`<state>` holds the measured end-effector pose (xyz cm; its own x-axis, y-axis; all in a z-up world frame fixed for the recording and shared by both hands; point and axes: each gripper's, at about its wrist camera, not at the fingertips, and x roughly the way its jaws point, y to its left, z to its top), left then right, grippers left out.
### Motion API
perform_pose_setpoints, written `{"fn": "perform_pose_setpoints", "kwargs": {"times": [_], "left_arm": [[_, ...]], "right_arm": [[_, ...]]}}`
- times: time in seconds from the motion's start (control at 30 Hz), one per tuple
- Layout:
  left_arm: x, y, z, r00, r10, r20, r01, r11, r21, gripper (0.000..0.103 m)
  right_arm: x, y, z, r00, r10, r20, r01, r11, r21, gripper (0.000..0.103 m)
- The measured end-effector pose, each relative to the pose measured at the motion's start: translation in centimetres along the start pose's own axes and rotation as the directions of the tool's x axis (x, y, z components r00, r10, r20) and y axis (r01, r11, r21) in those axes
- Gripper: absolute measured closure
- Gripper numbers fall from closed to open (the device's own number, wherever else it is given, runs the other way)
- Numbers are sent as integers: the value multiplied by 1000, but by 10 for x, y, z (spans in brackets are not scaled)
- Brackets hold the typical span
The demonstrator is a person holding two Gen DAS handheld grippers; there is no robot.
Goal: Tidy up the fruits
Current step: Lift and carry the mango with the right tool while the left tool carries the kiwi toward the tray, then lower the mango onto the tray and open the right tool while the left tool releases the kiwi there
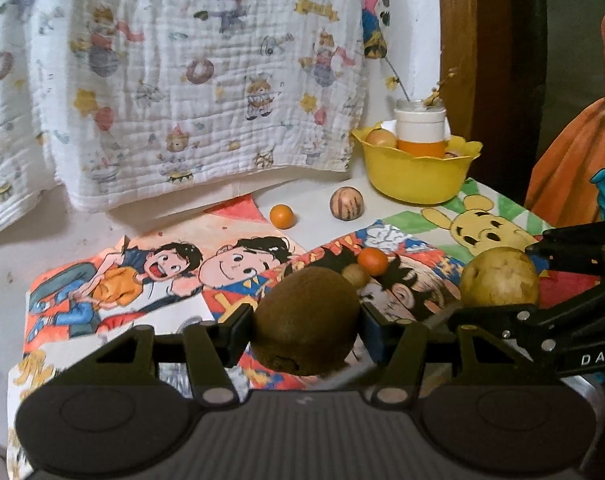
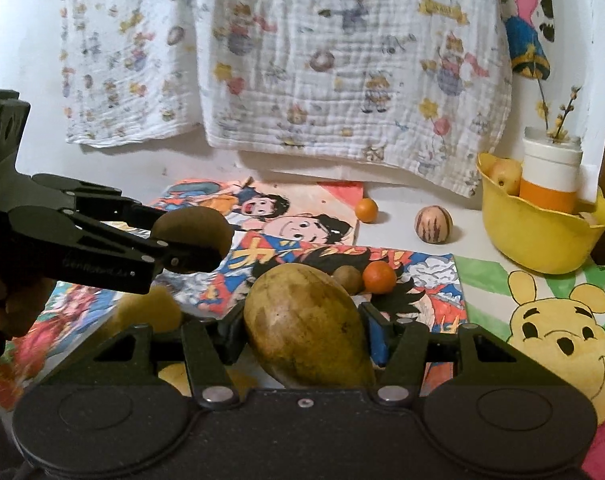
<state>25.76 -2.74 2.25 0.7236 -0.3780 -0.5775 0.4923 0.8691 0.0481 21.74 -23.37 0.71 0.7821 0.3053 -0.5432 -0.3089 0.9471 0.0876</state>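
Observation:
My left gripper (image 1: 306, 322) is shut on a brown kiwi (image 1: 306, 320), held above the table; it also shows in the right wrist view (image 2: 190, 240). My right gripper (image 2: 306, 328) is shut on a yellow-green mango (image 2: 306, 328); the mango shows in the left wrist view (image 1: 498, 278). A yellow bowl (image 1: 414, 176) at the back right holds a yellowish fruit (image 1: 380, 138) and a white-and-orange jar (image 1: 420, 132). On the table lie two small oranges (image 1: 281, 216) (image 1: 372, 261), a striped round fruit (image 1: 345, 203) and a small brown fruit (image 1: 356, 275).
Cartoon drawings (image 1: 162, 272) cover the table, with a Pooh picture (image 2: 558, 332) at the right. A printed white cloth (image 1: 182, 80) hangs along the back wall. More yellow fruit (image 2: 150, 312) lies under the left gripper. An orange garment (image 1: 582, 140) hangs at far right.

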Motion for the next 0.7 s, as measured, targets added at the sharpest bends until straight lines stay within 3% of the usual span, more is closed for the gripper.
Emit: {"fn": "perform_pose_setpoints", "kwargs": {"times": [0.37, 0.7], "left_arm": [[-58, -16, -42, 1000, -15, 18, 16, 1000, -21, 42], [-75, -15, -72, 999, -12, -30, 9, 995, -97, 42]], "right_arm": [[-52, 23, -39, 1000, 28, 2, -28, 999, 32, 44], [-58, 33, -70, 999, 22, -43, -21, 999, 28, 44]]}}
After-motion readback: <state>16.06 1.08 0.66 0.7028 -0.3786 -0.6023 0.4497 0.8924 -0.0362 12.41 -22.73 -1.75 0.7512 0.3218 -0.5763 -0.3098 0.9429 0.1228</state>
